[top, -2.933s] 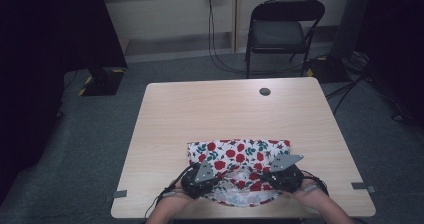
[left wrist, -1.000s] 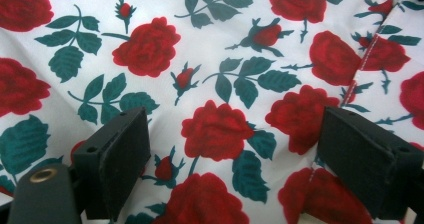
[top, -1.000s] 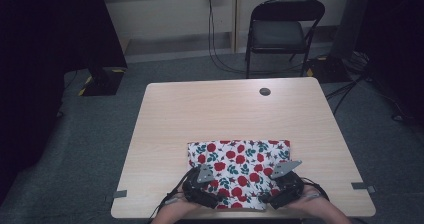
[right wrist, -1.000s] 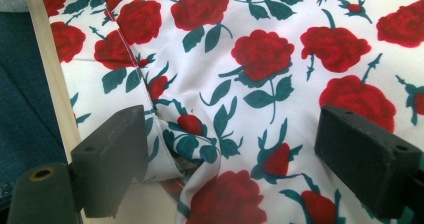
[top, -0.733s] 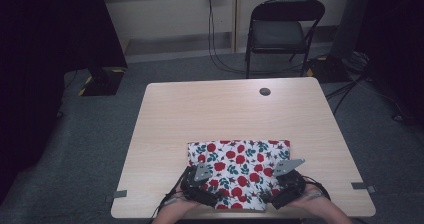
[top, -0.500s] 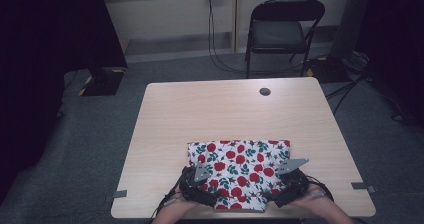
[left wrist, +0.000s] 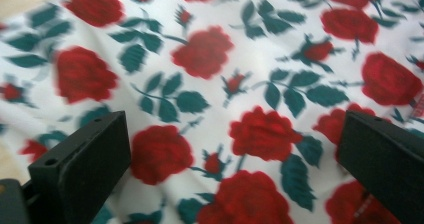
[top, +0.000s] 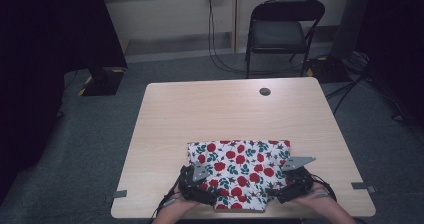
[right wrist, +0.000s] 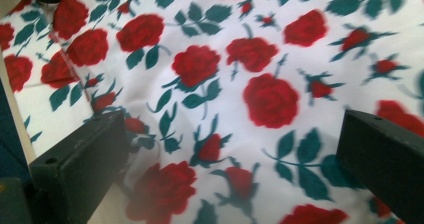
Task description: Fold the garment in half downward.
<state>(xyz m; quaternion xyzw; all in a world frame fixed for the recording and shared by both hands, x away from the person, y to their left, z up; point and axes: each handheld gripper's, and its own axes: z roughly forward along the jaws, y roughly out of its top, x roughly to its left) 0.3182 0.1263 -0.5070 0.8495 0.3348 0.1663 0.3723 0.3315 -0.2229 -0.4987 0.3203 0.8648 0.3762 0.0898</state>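
A white cloth (top: 239, 171) printed with red roses and green leaves lies folded flat near the table's front edge. My left gripper (top: 197, 186) rests over its near left corner and my right gripper (top: 290, 184) over its near right corner. In the left gripper view the jaws of the left gripper (left wrist: 230, 149) stand wide apart above the cloth (left wrist: 200, 49), pressing on nothing. The right gripper (right wrist: 230, 144) is just as wide over the cloth (right wrist: 270, 49). Both pairs of jaws have just been opening, with only flat cloth beneath the gap.
The light wooden table (top: 200, 114) has a small black round cap (top: 265, 91) near its far edge. A black folding chair (top: 280, 31) stands beyond the table. Cables run across the grey floor at the right. Grey tape tabs (top: 361, 186) mark the front corners.
Since the first frame both grippers have drawn back towards the front edge and the cloth's near edge reaches further forward. Over the last second the right gripper has slid slightly to the right.
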